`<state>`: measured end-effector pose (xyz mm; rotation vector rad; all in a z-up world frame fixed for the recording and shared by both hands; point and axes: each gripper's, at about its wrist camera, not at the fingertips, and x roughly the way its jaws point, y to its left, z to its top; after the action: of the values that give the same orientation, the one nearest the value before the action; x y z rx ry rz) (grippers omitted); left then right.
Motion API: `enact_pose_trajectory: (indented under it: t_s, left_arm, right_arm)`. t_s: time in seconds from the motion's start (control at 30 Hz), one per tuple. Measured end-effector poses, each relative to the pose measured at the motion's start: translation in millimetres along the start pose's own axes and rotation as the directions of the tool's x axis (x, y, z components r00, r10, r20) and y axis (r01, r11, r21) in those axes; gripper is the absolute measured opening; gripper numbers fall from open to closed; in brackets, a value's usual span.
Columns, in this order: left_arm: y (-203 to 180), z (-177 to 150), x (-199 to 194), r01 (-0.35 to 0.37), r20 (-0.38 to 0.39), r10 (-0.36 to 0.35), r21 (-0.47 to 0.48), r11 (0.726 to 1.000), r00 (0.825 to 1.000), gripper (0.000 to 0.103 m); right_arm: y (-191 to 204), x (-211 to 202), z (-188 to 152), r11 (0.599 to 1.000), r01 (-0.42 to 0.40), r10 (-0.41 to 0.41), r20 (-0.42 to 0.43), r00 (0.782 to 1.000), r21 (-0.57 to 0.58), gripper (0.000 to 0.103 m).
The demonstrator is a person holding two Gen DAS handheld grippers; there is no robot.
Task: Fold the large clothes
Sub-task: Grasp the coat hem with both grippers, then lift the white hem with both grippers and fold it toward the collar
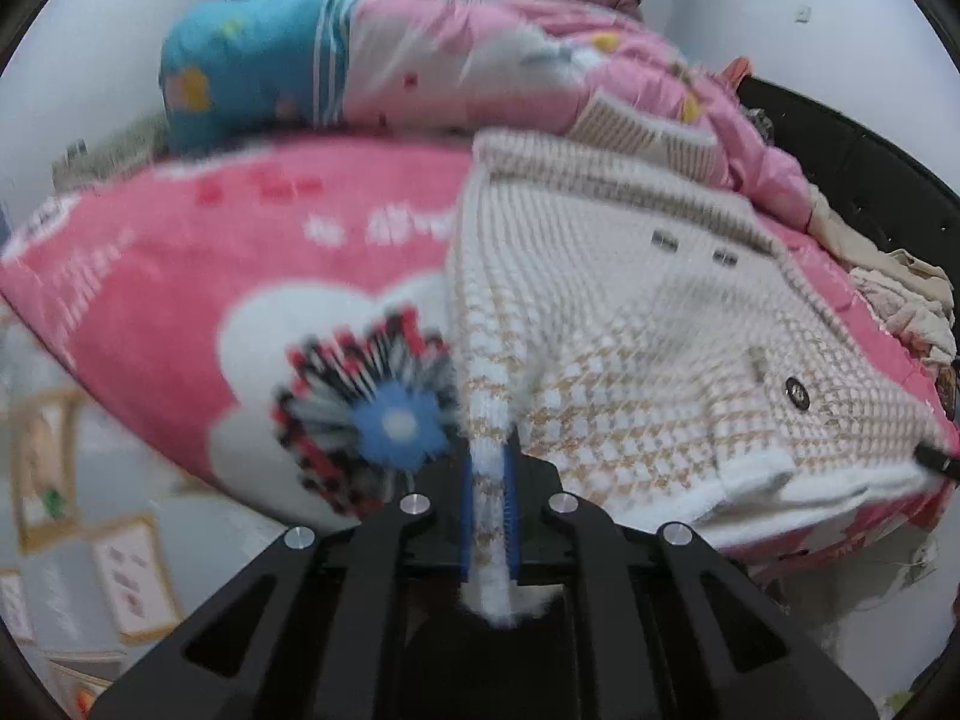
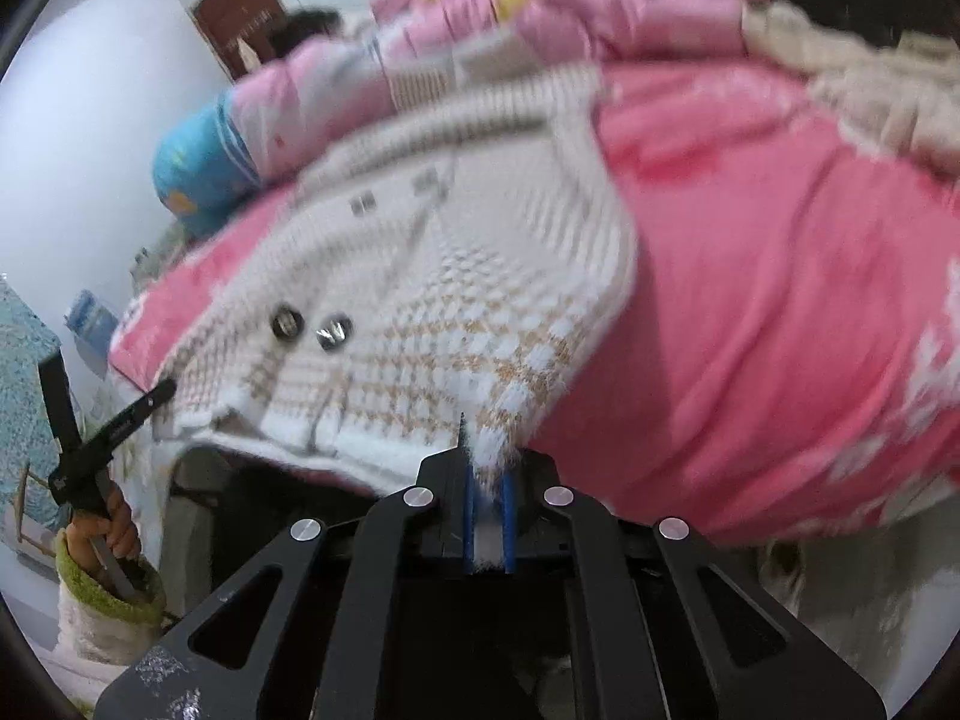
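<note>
A bed [image 1: 150,276] covered by a pink blanket with white cloud and flower shapes carries everything that matters here. At its far side a pink and blue patterned quilt [image 1: 420,60] is piled along the wall, and a heap of pale crumpled clothes [image 1: 900,300] is seen at the bed's right edge in the left wrist view.

The task's garment, a large white and tan knitted cardigan [image 1: 630,312], is laid flat on the blanket, front side up. Its long axis is set from the near edge of the bed toward the quilt: the hem is nearest the cameras, and the striped yoke and collar are pointed away toward the wall. The button line is seen running along that same axis, with dark round buttons [image 2: 285,321] near the hem and small pale clasps higher up.

The fold is judged to be at its very start. The body is still spread at full length, no crease across it is visible, and only the hem is raised off the blanket at its two corners. Whether the sleeves are already tucked in cannot be told. The bringing of the hem up toward the collar is judged to be left, and any further halving after that.

The left tongs [image 1: 489,480] are closed on the fluffy white hem at one near corner, with knit pinched between the blue pads. The right tongs [image 2: 487,480] are likewise closed on the hem at the other near corner.
</note>
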<state>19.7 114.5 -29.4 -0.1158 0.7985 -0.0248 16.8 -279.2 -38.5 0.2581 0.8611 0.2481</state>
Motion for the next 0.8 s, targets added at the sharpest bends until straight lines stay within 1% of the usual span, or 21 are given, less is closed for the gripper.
enact_pose_trajectory:
  t_s: [0.1, 0.17, 0.23, 0.3, 0.37, 0.47, 0.5, 0.53, 0.57, 0.6, 0.63, 0.67, 0.7, 0.73, 0.77, 0.8]
  left_arm:
    - [-7.5, 4.6, -23.6, 0.016, 0.048, -0.018, 0.052, 0.999, 0.999, 0.007]
    - [-14.3, 2.4, -33.0, 0.014, 0.056, -0.019, 0.086, 0.996, 0.998, 0.007]
    - [-19.8, -5.1, -45.4, 0.047, 0.057, -0.053, 0.102, 0.994, 0.997, 0.007]
    - [-24.6, -12.2, -57.9, 0.077, 0.056, -0.082, 0.098, 0.992, 0.995, 0.007]
    - [-24.7, -18.2, -72.4, 0.1, 0.06, -0.106, 0.091, 0.991, 0.993, 0.007]
    - [-15.9, -27.7, -102.9, 0.139, 0.058, -0.141, 0.043, 0.989, 0.988, 0.007]
    - [-10.0, -33.0, -111.5, 0.148, 0.052, -0.148, 0.019, 0.989, 0.988, 0.007]
    - [-6.5, -38.4, -112.7, 0.147, 0.033, -0.147, -0.003, 0.989, 0.989, 0.008]
    - [-3.3, -45.9, -108.7, 0.141, 0.003, -0.141, -0.021, 0.99, 0.99, 0.008]
    - [-0.8, -58.7, -93.2, 0.122, -0.059, -0.124, -0.032, 0.992, 0.991, 0.008]
    - [-0.4, -67.8, -77.7, 0.108, -0.113, -0.112, -0.04, 0.993, 0.987, 0.008]
    - [0.6, -79.6, -58.5, 0.103, -0.175, -0.112, -0.063, 0.993, 0.978, 0.008]
    - [1.2, -84.6, -51.2, 0.11, -0.195, -0.124, -0.078, 0.991, 0.973, 0.008]
    - [-0.3, -86.9, -47.6, 0.112, -0.2, -0.127, -0.085, 0.99, 0.972, 0.008]
    - [-3.2, -85.6, -49.2, 0.105, -0.189, -0.118, -0.077, 0.991, 0.975, 0.008]
    - [-6.2, -80.5, -55.3, 0.107, -0.16, -0.115, -0.058, 0.993, 0.98, 0.008]
  right_arm:
    - [3.4, -28.4, 6.8, 0.999, -0.012, 0.015, 0.062, 0.998, -0.044, 0.006]
    - [6.2, -43.5, 7.6, 0.997, -0.002, 0.009, 0.094, 0.995, -0.072, 0.006]
    - [1.8, -58.2, 4.3, 0.997, -0.009, 0.018, 0.114, 0.993, -0.08, 0.006]
    - [-6.4, -73.2, -2.4, 0.997, -0.034, 0.043, 0.119, 0.992, -0.073, 0.006]
    - [-6.0, -84.0, -6.5, 0.996, -0.068, 0.075, 0.116, 0.99, -0.063, 0.006]
    - [3.0, -112.8, -20.1, 0.987, -0.143, 0.151, 0.117, 0.982, -0.074, 0.006]
    - [7.9, -117.7, -22.6, 0.985, -0.151, 0.16, 0.117, 0.98, -0.081, 0.006]
    - [7.6, -118.4, -27.9, 0.985, -0.155, 0.162, 0.102, 0.982, -0.076, 0.006]
    - [0.5, -108.6, -38.5, 0.988, -0.145, 0.147, 0.053, 0.988, -0.052, 0.006]
    - [1.9, -91.5, -42.7, 0.992, -0.122, 0.122, 0.01, 0.992, -0.035, 0.006]
    - [-9.5, -61.7, -57.6, 0.997, -0.073, 0.073, -0.103, 0.992, 0.011, 0.006]
    - [-17.3, -45.0, -65.1, 0.996, -0.07, 0.078, -0.159, 0.984, 0.057, 0.006]
    - [-23.4, -34.1, -69.7, 0.987, -0.106, 0.126, -0.18, 0.975, 0.117, 0.006]
    - [-24.3, -32.8, -67.6, 0.981, -0.13, 0.153, -0.164, 0.974, 0.141, 0.006]
    - [-22.7, -38.2, -61.7, 0.979, -0.146, 0.164, -0.127, 0.978, 0.143, 0.006]
    - [-21.3, -45.9, -53.6, 0.975, -0.167, 0.18, -0.082, 0.98, 0.143, 0.006]
